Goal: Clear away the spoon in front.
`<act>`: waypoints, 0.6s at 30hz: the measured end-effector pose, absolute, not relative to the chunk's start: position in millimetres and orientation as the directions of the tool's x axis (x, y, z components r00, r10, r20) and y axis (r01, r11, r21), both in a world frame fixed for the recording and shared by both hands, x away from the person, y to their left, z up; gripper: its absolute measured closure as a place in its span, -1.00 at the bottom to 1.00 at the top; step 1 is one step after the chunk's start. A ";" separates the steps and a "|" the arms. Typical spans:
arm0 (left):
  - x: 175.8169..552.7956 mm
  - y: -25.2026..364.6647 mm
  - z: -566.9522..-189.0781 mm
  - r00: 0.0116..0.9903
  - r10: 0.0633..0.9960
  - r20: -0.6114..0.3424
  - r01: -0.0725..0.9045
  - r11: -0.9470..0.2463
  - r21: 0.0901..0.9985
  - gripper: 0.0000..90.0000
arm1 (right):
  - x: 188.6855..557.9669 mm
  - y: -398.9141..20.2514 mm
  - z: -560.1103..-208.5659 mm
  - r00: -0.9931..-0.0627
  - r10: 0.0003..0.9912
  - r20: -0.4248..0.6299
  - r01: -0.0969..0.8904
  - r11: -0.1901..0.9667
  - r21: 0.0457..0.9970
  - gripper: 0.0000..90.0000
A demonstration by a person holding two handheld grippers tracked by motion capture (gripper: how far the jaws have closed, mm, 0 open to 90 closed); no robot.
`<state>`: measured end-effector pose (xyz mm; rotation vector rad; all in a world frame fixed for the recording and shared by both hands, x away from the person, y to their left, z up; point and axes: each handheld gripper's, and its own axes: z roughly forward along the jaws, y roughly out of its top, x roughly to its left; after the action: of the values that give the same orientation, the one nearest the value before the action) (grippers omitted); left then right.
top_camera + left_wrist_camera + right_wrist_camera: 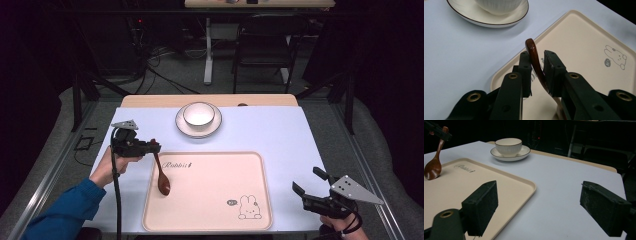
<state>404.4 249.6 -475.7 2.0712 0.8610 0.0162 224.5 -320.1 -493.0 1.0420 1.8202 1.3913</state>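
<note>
Spoon (pixel 161 175) first: a brown wooden one, standing nearly upright with its bowl resting on the left part of the tray (pixel 210 215) and its handle tip held up in the left gripper (pixel 151 146). In the left gripper view the handle (pixel 535 60) ran between the two pads; the far pad looked pressed against it, while a thin gap seemed to show on the near side, so the grip read as light, perhaps easing, rather than firmly clamped. The right gripper (pixel 311 183) hovered with its jaws spread wide and nothing between them, off the tray's right edge over the table (pixel 290 135).

Judging by its look, the spoon was light and stiff, its glossy finish probably slick, and the curved, narrow handle could twist or slide between flat pads. A hold lower on the handle, nearer the bowl, would likely steady it better. The bowl (pixel 199 114) on its saucer (pixel 216 125) stood well apart, beyond the tray.
</note>
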 end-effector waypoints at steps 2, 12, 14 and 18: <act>405.1 248.7 -478.7 0.756 0.582 -0.299 0.576 -0.375 0.727 0.70 | 224.5 -320.2 -493.0 -0.501 0.866 -0.008 0.219 0.136 0.966 -0.69; 407.5 244.3 -490.7 0.733 0.601 -0.319 0.597 -0.343 0.725 0.69 | 224.6 -320.0 -493.0 -0.501 0.866 -0.009 0.219 0.137 0.966 -0.69; 407.8 243.5 -493.6 0.721 0.615 -0.320 0.608 -0.339 0.718 0.68 | 224.6 -320.2 -493.0 -0.500 0.866 -0.009 0.219 0.136 0.966 -0.69; 408.6 241.6 -499.6 0.712 0.623 -0.324 0.619 -0.338 0.709 0.67 | 224.6 -320.1 -493.0 -0.501 0.866 -0.009 0.219 0.137 0.966 -0.69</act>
<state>408.6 241.6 -499.6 2.0389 0.9455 0.0057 224.6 -320.1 -493.0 1.0421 1.8204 1.3906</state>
